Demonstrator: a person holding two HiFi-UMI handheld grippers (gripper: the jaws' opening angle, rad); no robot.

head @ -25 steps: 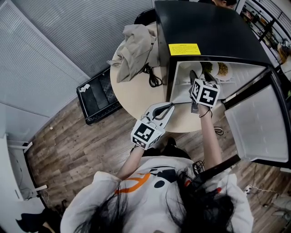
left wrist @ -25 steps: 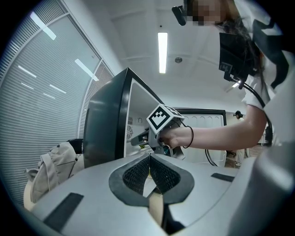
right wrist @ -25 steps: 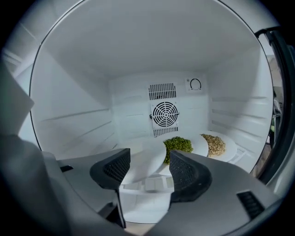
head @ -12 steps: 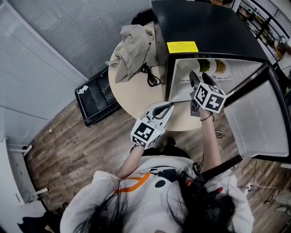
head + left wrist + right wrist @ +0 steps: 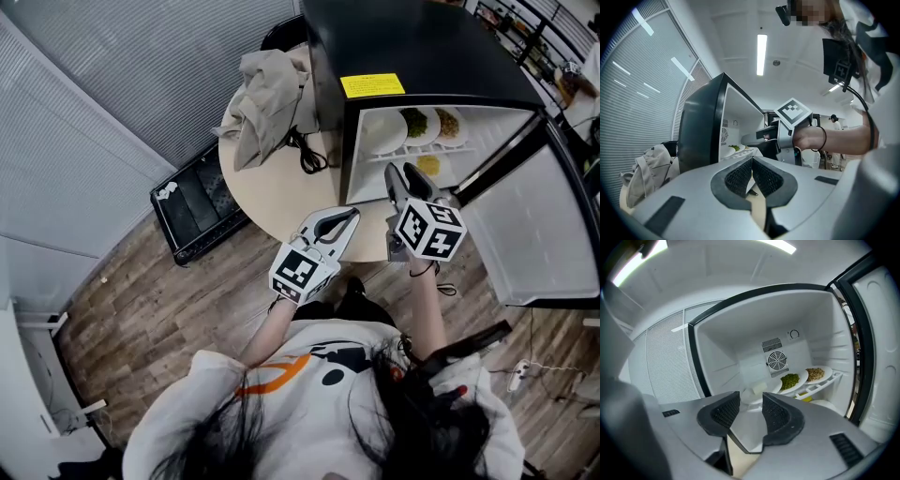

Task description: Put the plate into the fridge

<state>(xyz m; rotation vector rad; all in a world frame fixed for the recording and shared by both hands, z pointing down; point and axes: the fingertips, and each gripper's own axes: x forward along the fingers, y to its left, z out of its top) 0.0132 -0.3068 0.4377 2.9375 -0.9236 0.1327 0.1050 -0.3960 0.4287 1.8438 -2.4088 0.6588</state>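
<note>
Left gripper [image 5: 352,214] hovers over the round worktop's [image 5: 272,187] 5 o'clock edge, jaws pressed together, empty; at its 3 o'clock the right gripper [image 5: 401,172] faces the open fridge [image 5: 422,47], jaws half spread after just closing somewhat, nothing between them; beyond, at 12 o'clock, three plates [image 5: 415,122] sit side by side on the fridge's shelf [image 5: 820,384].

White top [image 5: 281,403] with orange-and-black print [image 5: 277,373], 1 thin black wristband [image 5: 825,138]
</note>
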